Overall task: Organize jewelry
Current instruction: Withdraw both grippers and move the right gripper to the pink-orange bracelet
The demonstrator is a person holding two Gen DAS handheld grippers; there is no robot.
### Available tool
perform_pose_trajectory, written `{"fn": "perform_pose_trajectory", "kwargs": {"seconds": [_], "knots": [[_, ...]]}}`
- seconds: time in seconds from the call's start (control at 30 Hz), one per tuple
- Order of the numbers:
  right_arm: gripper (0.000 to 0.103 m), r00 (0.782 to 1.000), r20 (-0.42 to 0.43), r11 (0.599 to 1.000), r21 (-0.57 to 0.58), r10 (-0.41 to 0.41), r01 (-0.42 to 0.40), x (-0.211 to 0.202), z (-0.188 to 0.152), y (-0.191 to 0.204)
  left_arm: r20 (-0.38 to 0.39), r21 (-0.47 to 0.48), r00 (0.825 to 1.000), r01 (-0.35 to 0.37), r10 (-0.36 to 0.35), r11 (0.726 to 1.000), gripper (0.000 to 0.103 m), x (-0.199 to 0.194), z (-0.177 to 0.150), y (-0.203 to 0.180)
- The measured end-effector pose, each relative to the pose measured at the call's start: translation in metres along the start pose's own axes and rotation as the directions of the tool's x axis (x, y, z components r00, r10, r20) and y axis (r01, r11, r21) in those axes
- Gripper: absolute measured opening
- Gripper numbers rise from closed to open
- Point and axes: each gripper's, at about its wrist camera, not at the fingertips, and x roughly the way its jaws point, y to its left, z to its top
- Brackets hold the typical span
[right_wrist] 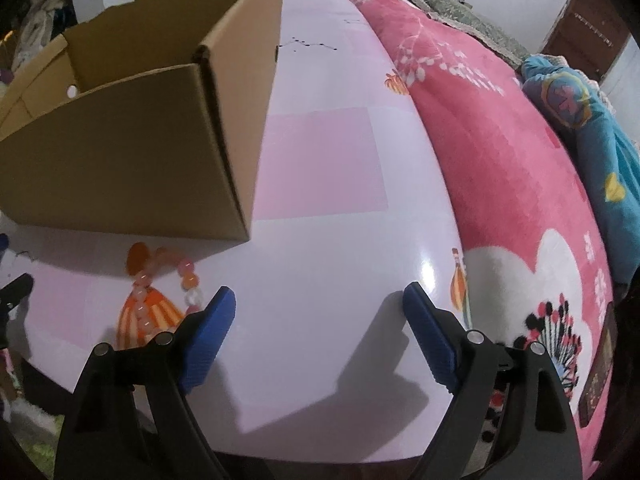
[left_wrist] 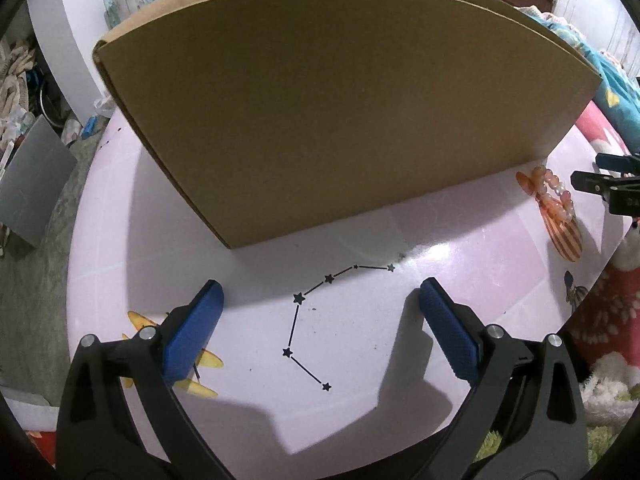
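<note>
In the left wrist view, the left gripper (left_wrist: 322, 292) is seen spread wide over bare tabletop (left_wrist: 360, 340) with nothing between its jaws, and the beaded bracelet (left_wrist: 554, 194) is found far to its right, at the cardboard box (left_wrist: 320, 112)'s foot. In the right wrist view, the right gripper (right_wrist: 318, 296) is likewise spread and empty, the bracelet (right_wrist: 168, 280) lying just beyond its left fingertip. The bracelet is judged light, limp and slippery, best pinched across one strand of beads.

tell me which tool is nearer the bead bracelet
Right. The right tool sits just beside the bead bracelet, its left finger almost at the beads. The left tool is well off, facing the cardboard box.
</note>
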Motion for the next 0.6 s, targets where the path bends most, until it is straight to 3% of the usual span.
{"fn": "perform_pose_trajectory", "kwargs": {"seconds": [0.2, 0.6], "knots": [[0.082, 0.992, 0.044, 0.992, 0.028, 0.119, -0.120, -0.015, -0.005, -0.001, -0.006, 0.006, 1.000, -0.003, 0.003, 1.000, 0.096, 0.001, -0.002, -0.008], [0.050, 0.961, 0.030, 0.961, 0.013, 0.275, -0.276, -0.019, -0.011, 0.017, -0.011, 0.006, 1.000, -0.004, 0.004, 1.000, 0.096, 0.003, 0.002, -0.011]]}}
